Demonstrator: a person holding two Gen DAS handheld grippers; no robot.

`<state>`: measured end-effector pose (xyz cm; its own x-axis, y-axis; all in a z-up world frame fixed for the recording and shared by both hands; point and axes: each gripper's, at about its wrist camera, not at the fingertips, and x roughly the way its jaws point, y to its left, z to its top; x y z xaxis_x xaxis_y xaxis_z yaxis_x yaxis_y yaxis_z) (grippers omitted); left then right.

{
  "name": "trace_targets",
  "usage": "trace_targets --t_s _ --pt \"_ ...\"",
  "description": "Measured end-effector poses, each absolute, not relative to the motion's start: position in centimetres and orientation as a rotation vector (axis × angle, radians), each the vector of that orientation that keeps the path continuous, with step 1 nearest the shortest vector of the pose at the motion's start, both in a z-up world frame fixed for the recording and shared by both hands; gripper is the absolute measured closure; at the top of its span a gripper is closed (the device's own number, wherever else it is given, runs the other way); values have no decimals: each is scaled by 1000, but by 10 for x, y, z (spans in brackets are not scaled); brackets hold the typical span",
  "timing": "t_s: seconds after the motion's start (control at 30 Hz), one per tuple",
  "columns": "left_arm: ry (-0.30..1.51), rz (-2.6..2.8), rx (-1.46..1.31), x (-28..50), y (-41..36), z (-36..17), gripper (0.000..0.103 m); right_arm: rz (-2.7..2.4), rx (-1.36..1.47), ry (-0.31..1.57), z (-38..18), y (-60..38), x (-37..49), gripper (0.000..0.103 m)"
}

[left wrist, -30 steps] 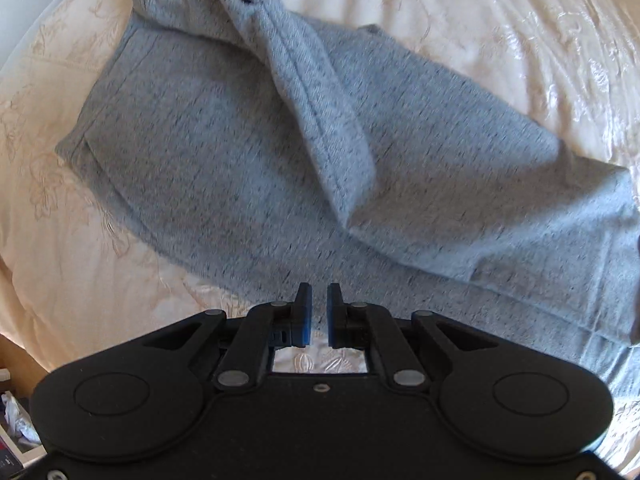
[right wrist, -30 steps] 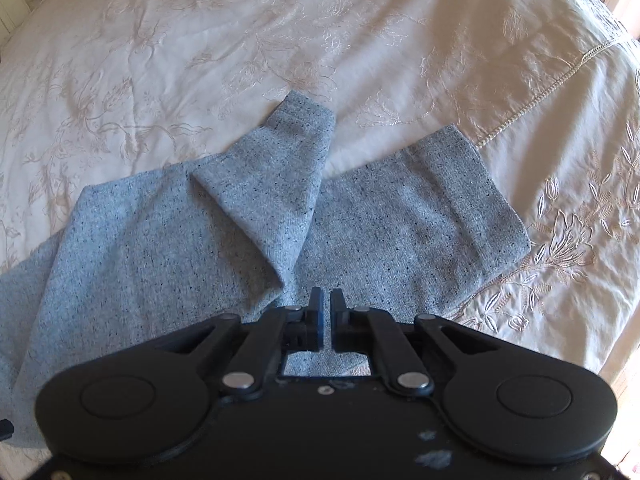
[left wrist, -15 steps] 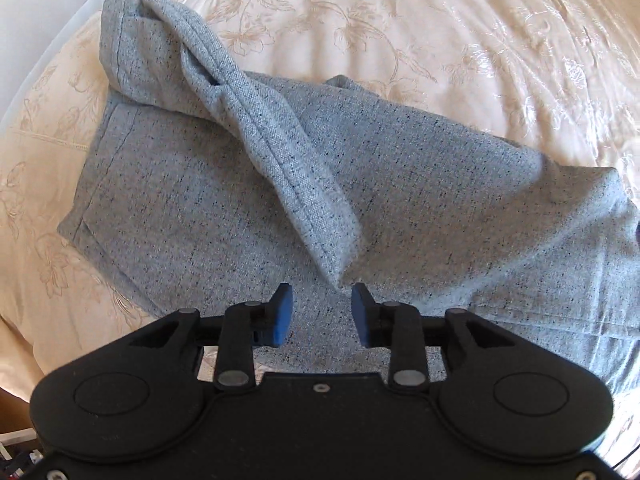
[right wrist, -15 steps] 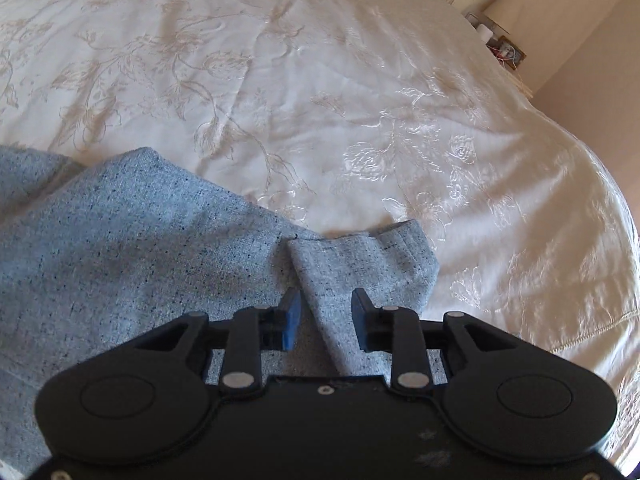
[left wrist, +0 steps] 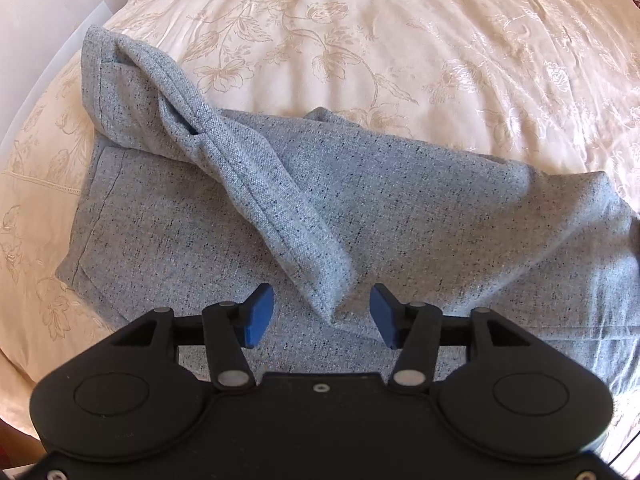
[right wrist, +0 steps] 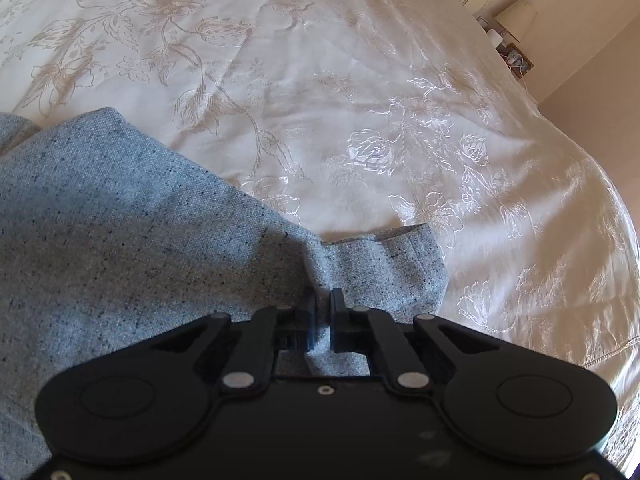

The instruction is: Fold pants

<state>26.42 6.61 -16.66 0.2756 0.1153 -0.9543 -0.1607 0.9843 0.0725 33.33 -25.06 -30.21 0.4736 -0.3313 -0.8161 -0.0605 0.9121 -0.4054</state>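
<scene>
Grey speckled pants (left wrist: 400, 208) lie on a cream embroidered bedspread (left wrist: 400, 40). In the left wrist view the waist end is at the left, and a folded-over waistband flap (left wrist: 256, 200) runs diagonally down toward my left gripper (left wrist: 322, 316). That gripper is open, with the flap's corner between its blue pads, not pinched. In the right wrist view my right gripper (right wrist: 323, 312) is shut on a fold of the pants (right wrist: 120, 240) near a leg cuff (right wrist: 400, 260).
The bedspread (right wrist: 360, 100) stretches far and right of the pants. The bed edge (left wrist: 24, 200) curves along the left in the left wrist view. A bedside shelf with small items (right wrist: 508, 48) stands at the far right corner.
My left gripper has opened wide and come down over the flap's corner. My right gripper moved to the leg cuff, opened, then shut on the cloth.
</scene>
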Motion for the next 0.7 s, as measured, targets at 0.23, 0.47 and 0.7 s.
trace_targets --t_s 0.23,0.47,0.7 --pt "1261 245 -30 287 76 -174 41 -256 -247 1051 -270 -280 320 99" --pt "1312 320 -48 310 98 -197 58 -364 -105 1028 -249 -312 309 99" --pt "1267 315 -123 302 121 -190 97 -568 137 1034 -234 -374 279 99"
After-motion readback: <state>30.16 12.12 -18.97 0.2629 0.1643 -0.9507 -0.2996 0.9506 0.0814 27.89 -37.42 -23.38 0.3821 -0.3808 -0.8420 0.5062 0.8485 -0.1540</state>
